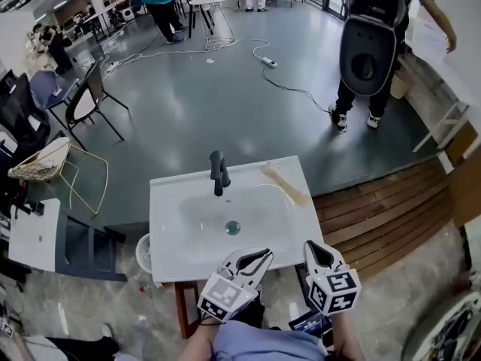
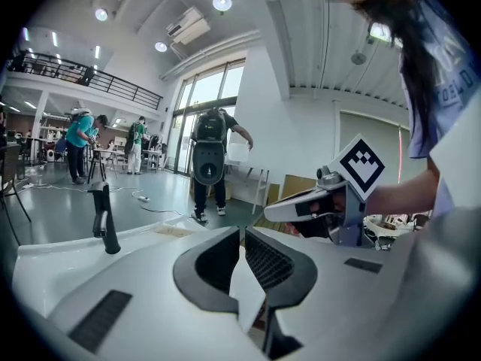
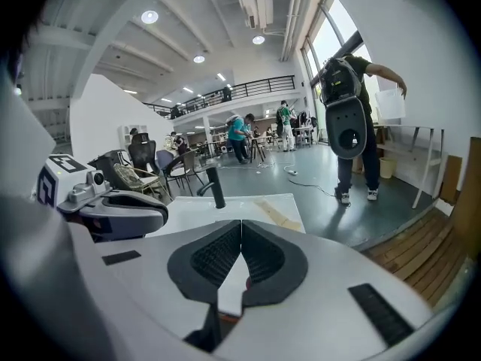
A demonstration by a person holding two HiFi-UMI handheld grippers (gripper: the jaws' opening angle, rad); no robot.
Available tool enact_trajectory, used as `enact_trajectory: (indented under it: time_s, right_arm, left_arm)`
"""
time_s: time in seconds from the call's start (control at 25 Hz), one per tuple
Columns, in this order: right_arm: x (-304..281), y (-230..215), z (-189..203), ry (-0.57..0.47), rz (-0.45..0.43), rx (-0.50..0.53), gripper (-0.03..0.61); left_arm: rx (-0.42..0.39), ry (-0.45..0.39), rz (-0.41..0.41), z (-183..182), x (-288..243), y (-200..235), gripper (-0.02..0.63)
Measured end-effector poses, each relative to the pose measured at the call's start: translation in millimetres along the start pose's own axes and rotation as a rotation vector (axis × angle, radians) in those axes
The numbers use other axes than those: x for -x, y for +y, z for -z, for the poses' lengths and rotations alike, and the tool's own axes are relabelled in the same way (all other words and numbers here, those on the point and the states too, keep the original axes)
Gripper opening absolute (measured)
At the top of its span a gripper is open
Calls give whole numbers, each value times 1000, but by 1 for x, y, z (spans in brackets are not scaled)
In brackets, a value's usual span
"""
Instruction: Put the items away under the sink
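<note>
A white sink (image 1: 180,232) with a black faucet (image 1: 218,173) stands right in front of me. A beige, stick-like item (image 1: 285,185) lies on the sink top at the back right. Both grippers hover at the sink's front edge, side by side. My left gripper (image 1: 259,256) has its jaws together with nothing between them, as the left gripper view (image 2: 242,233) confirms. My right gripper (image 1: 310,245) is shut and empty too (image 3: 241,222). What is under the sink is hidden.
A white round bin (image 1: 144,253) sits low at the sink's left. Wooden decking (image 1: 383,216) lies to the right. A person with a backpack (image 1: 372,43) stands beyond it. Chairs (image 1: 86,104) and a wire basket stool (image 1: 45,164) stand at the left; a cable (image 1: 289,87) crosses the floor.
</note>
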State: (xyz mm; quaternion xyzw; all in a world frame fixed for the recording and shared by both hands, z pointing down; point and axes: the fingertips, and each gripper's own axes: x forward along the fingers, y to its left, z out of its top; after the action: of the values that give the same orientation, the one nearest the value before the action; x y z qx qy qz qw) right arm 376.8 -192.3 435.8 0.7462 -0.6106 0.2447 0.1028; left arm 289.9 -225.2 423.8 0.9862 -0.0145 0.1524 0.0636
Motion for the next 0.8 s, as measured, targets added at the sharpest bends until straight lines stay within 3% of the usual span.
enact_trajectory:
  time_s: [0.28, 0.8]
  right_arm:
    - [-59, -19, -13, 51, 16, 38, 17]
    - [-170, -61, -12, 207, 25, 232, 18]
  left_arm:
    - [19, 22, 1, 15, -8, 44, 18]
    - [102, 2, -66, 24, -5, 105, 18]
